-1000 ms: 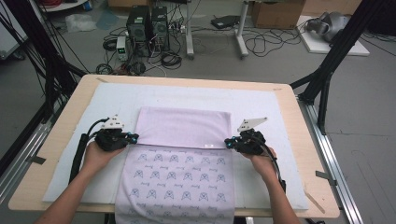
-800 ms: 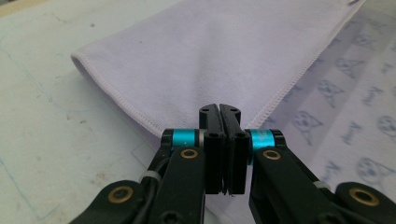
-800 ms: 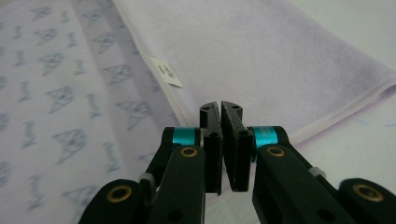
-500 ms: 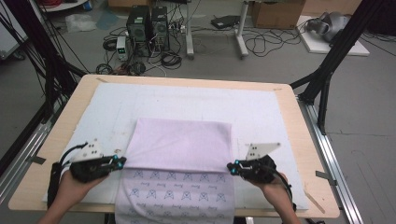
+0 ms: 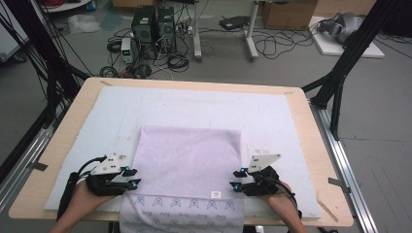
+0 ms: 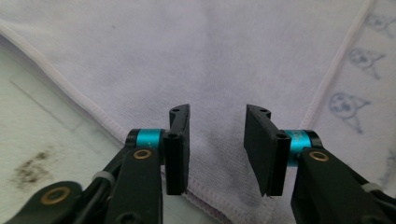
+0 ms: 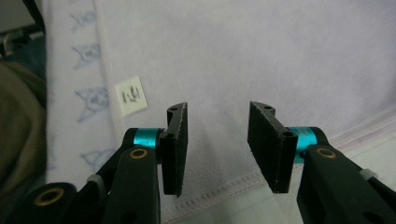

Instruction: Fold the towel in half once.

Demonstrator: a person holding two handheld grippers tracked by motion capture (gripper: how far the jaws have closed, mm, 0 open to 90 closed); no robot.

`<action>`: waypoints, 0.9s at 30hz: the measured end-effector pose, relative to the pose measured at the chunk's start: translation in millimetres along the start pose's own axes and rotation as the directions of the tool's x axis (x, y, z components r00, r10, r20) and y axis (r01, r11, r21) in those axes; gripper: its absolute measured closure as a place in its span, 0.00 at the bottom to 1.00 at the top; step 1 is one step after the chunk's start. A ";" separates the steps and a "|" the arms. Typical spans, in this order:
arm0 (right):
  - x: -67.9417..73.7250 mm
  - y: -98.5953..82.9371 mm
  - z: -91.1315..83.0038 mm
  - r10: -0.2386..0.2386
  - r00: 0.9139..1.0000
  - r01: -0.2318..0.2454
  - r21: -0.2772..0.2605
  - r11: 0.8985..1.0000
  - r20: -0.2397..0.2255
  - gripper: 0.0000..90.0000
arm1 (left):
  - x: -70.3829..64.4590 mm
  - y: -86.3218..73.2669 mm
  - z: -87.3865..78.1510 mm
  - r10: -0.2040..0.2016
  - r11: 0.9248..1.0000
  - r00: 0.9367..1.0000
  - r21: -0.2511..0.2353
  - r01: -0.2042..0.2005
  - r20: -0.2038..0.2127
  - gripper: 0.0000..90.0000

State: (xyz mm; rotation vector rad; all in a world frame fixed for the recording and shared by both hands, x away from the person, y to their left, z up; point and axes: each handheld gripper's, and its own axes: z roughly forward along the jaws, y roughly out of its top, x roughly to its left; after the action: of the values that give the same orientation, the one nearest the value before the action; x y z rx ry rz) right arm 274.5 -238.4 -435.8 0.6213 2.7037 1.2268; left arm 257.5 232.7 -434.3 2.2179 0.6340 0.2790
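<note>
A pale lilac towel [image 5: 188,162] lies folded over on the white mat, its plain side up, with a band of printed figures [image 5: 184,203] left showing at the near edge. My left gripper [image 5: 132,177] sits at the fold's near left corner. It is open over the towel's hem [image 6: 93,112] with nothing between its jaws. My right gripper [image 5: 235,179] is at the near right corner, also open and empty. The towel [image 7: 261,56] and its small white label [image 7: 131,95] show in the right gripper view.
A white padded mat [image 5: 272,114] covers most of the wooden table [image 5: 311,141]. The towel's printed end hangs over the table's near edge. Beyond the table, computer boxes [image 5: 153,22] and cables lie on the floor. Black frame legs [image 5: 340,73] stand at the right.
Both grippers drew the folded top layer toward the near edge, so less of the printed band shows. They have let go of it and stand open at its near corners.
</note>
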 end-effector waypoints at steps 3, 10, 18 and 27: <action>2.5 -2.5 7.2 -0.026 1.000 0.025 0.033 0.999 0.004 0.82 | -3.9 -4.9 6.9 0.021 1.000 1.000 -0.010 -0.021 0.008 0.86; 2.9 7.1 -0.4 -0.024 0.999 0.025 0.023 0.999 -0.030 0.97 | -4.5 1.8 -12.2 0.000 0.999 1.000 -0.045 0.001 0.013 0.98; 37.8 12.7 -35.0 -0.065 0.995 0.063 -0.037 0.997 -0.073 0.97 | -36.7 0.3 -50.4 0.041 0.993 0.998 -0.109 -0.035 0.052 0.97; 5.5 17.5 -24.7 0.000 1.000 0.000 -0.034 0.999 0.000 0.69 | -7.0 13.5 -25.0 -0.009 0.996 0.999 -0.094 0.004 -0.051 0.68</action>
State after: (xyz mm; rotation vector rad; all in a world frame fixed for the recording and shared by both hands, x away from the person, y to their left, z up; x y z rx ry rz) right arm 268.7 -243.0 -406.0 0.6174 2.6769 1.2708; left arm 246.4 237.5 -407.6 2.1243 0.6424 0.3562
